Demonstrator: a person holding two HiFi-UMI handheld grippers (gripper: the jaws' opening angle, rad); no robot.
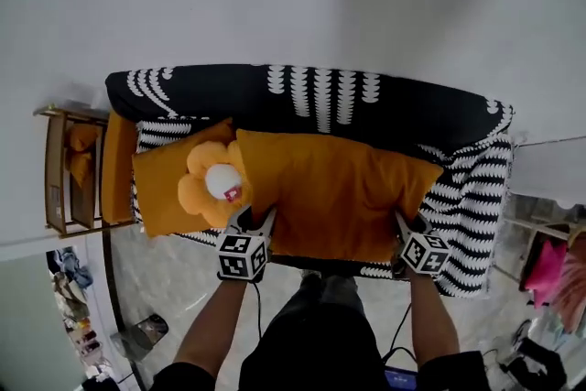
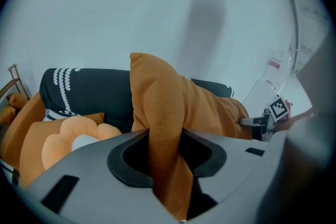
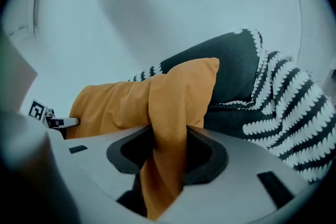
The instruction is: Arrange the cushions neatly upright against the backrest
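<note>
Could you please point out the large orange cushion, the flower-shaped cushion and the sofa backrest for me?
large orange cushion [image 1: 339,192]: head view, middle of its broad face.
flower-shaped cushion [image 1: 221,181]: head view, its white centre.
sofa backrest [image 1: 229,96]: head view, plain black stretch of its top.

Matt orange cloth, finely grained, on the cushion [image 1: 339,197]. Soft plush on the flower pillow [image 1: 206,188]. Printed woven cloth over the sofa [image 1: 320,101]. Wood for the shelf [image 1: 57,169]. Glossy floor [image 1: 174,279].
</note>
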